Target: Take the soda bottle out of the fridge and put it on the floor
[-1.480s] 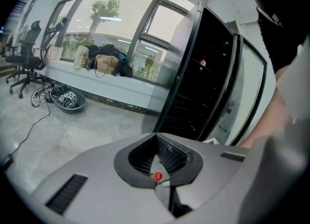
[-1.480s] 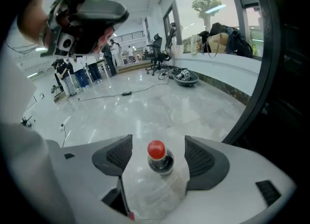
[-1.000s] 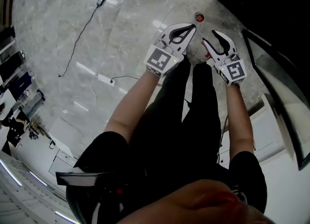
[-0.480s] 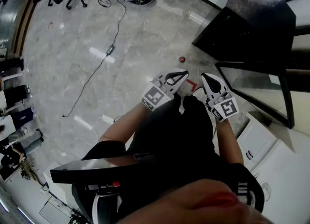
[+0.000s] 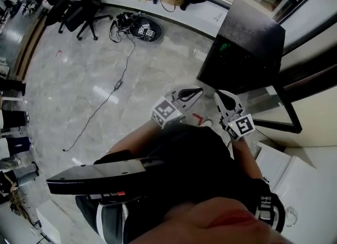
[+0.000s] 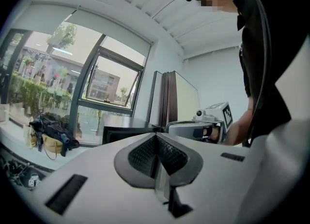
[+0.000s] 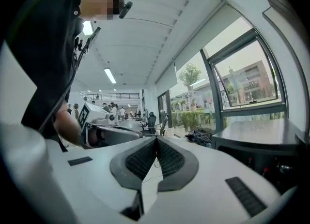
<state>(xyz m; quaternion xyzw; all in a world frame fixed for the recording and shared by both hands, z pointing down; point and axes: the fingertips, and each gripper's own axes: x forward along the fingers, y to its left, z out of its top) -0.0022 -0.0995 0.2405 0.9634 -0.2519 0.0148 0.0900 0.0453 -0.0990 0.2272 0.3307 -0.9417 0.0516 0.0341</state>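
Two grippers are held out side by side in front of the person, both pointing toward the black fridge (image 5: 243, 42) that stands on the marble floor (image 5: 79, 79). The left gripper (image 5: 198, 89) has its jaws pressed together with nothing between them, and its own view shows the ribbed pads (image 6: 167, 154) meeting along one seam. The right gripper (image 5: 217, 95) is closed the same way, its pads (image 7: 169, 160) touching and empty. Their tips are near each other but apart, just short of the fridge's near corner.

Between the two grippers, on the floor on the near side of the fridge, lies a red tape mark (image 5: 198, 116). A dark-framed glass panel (image 5: 274, 112) juts out from the fridge's side, just beyond the right gripper; I cannot tell whether it is the fridge's door. The soda bottle I cannot make out in any view, neither in the fridge nor on the floor around it.

Well away from the fridge, a thin cable (image 5: 108, 98) trails across the floor, and a black office chair (image 5: 76, 12) stands farther off by the window sill.
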